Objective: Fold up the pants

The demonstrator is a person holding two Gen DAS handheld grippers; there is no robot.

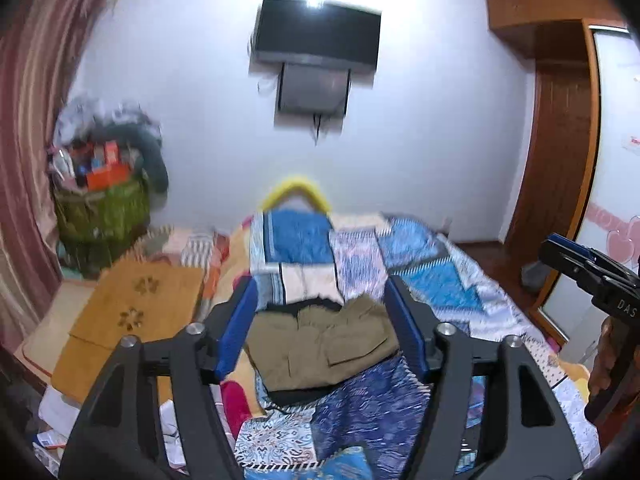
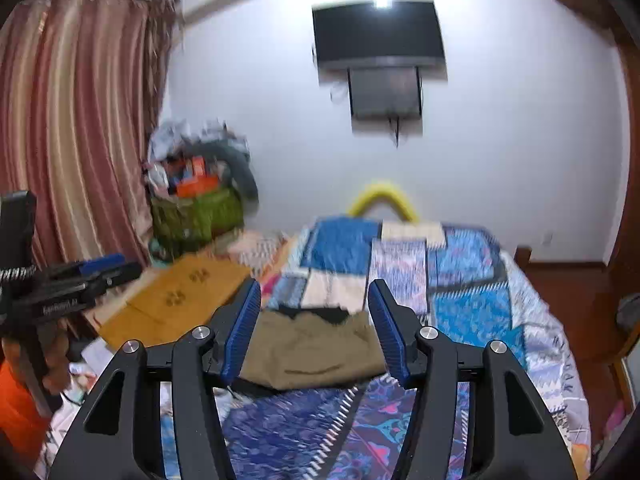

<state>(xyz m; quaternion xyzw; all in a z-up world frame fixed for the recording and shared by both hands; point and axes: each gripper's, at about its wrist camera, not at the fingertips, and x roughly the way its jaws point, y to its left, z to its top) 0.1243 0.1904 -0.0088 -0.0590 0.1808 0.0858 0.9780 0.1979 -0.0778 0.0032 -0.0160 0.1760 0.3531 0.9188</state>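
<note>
Olive-khaki pants (image 1: pixel 324 344) lie folded into a compact stack on the patchwork bedspread (image 1: pixel 440 288), a cargo pocket facing up and dark fabric showing at the far edge. My left gripper (image 1: pixel 322 300) is open and empty, held above and short of the pants. In the right wrist view the pants (image 2: pixel 308 348) lie between the fingers' line of sight. My right gripper (image 2: pixel 314 300) is open and empty, also held above them. Each gripper shows at the edge of the other's view: the right one (image 1: pixel 580 268), the left one (image 2: pixel 92 272).
A blue patchwork bedspread (image 2: pixel 472 304) covers the bed. A wooden board (image 1: pixel 132 312) with flower cut-outs lies to the left. A green basket (image 1: pixel 100 212) of clutter stands by the striped curtain (image 2: pixel 72 120). A TV (image 1: pixel 316 36) hangs on the wall. A wooden wardrobe (image 1: pixel 560 140) stands at right.
</note>
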